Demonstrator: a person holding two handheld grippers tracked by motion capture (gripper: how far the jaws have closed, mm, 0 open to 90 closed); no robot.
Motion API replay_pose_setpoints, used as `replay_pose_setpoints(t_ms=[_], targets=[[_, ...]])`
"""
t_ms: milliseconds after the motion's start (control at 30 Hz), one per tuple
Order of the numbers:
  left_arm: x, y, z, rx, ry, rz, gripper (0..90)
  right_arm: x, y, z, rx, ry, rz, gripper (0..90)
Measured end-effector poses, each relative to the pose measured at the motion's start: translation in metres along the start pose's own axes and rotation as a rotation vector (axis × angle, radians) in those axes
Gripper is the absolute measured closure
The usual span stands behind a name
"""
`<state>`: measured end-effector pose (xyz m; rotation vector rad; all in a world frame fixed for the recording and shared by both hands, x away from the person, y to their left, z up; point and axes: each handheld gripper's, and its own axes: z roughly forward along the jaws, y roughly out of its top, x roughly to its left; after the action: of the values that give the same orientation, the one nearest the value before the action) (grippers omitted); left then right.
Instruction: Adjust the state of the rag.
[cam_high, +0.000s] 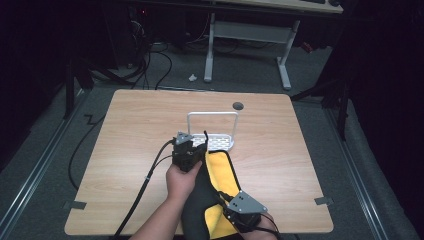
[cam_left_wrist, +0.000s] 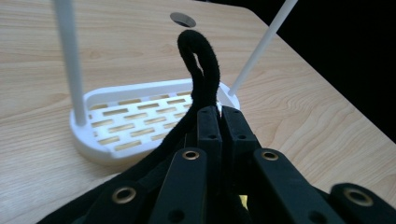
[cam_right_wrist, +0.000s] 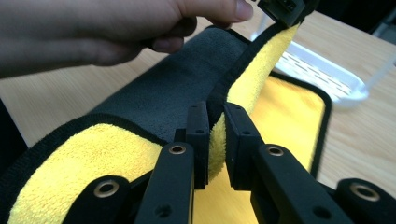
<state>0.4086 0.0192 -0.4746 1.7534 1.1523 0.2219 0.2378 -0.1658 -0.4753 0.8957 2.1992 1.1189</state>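
A towel (cam_high: 224, 181), yellow on one face and dark grey on the other with black edging, hangs stretched between my two grippers over the table's near middle. My left gripper (cam_high: 199, 145) is shut on the towel's far corner, and the black hanging loop (cam_left_wrist: 201, 60) sticks up past the jaws (cam_left_wrist: 219, 114). Just behind the loop stands a white rack (cam_left_wrist: 116, 140) with a slotted base and a tall hoop rail (cam_high: 212, 114). My right gripper (cam_high: 228, 199) is shut on the towel's black-edged border (cam_right_wrist: 219, 93) nearer the front. In the right gripper view, yellow pile (cam_right_wrist: 93, 154) shows between its jaws (cam_right_wrist: 215, 116).
The wooden table (cam_high: 140, 125) has a round cable hole (cam_high: 238, 105) at its far edge behind the rack. The person's hand (cam_right_wrist: 93, 28) on the left gripper is close above the towel. A white desk frame (cam_high: 247, 35) stands on the floor beyond.
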Motion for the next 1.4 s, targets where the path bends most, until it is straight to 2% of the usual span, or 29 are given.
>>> replay_pose_setpoints(t_ms=[167,267,367,433,600,633,700,767,833,967,1133,1300,1400], targets=[[-0.006,-0.006,0.018,0.042,0.003,-0.003,86.4,-0.012,-0.014,-0.003,0.038,-0.012,0.035,81.8],[-0.01,-0.007,0.022,0.042,-0.01,-0.01,86.4,-0.017,-0.019,-0.006,0.044,-0.019,0.055,81.8],[-0.014,-0.005,0.025,0.037,-0.015,0.001,86.3,-0.021,-0.021,-0.011,0.038,-0.03,0.062,81.8],[-0.014,-0.006,0.028,0.051,-0.013,-0.001,86.2,-0.023,-0.024,-0.012,0.034,-0.037,0.075,81.8],[-0.016,-0.011,0.041,0.078,-0.013,0.014,85.6,-0.031,-0.035,-0.01,0.063,-0.045,0.112,80.7],[-0.017,-0.012,0.044,0.082,-0.015,0.01,85.4,-0.032,-0.038,-0.01,0.073,-0.051,0.107,80.5],[-0.019,-0.013,0.049,0.091,-0.021,0.008,84.4,-0.034,-0.043,-0.009,0.085,-0.055,0.13,78.4],[-0.02,-0.013,0.051,0.087,-0.035,0.001,78.4,-0.038,-0.046,-0.01,0.089,-0.067,0.146,73.1],[-0.022,-0.012,0.05,0.073,-0.054,-0.002,69.7,-0.042,-0.048,-0.013,0.08,-0.083,0.164,69.9],[-0.023,-0.012,0.044,0.056,-0.076,0.011,59.8,-0.053,-0.048,-0.022,0.051,-0.125,0.192,68.1],[-0.019,-0.017,0.029,0.05,-0.082,0.024,59.1,-0.055,-0.05,-0.021,0.051,-0.135,0.199,68.5],[-0.011,-0.028,0.01,0.06,-0.063,0.062,60.1,-0.054,-0.052,-0.014,0.073,-0.119,0.19,69.7],[-0.003,-0.036,0.002,0.067,-0.045,0.064,61.1,-0.052,-0.052,-0.011,0.081,-0.115,0.182,70.0]])
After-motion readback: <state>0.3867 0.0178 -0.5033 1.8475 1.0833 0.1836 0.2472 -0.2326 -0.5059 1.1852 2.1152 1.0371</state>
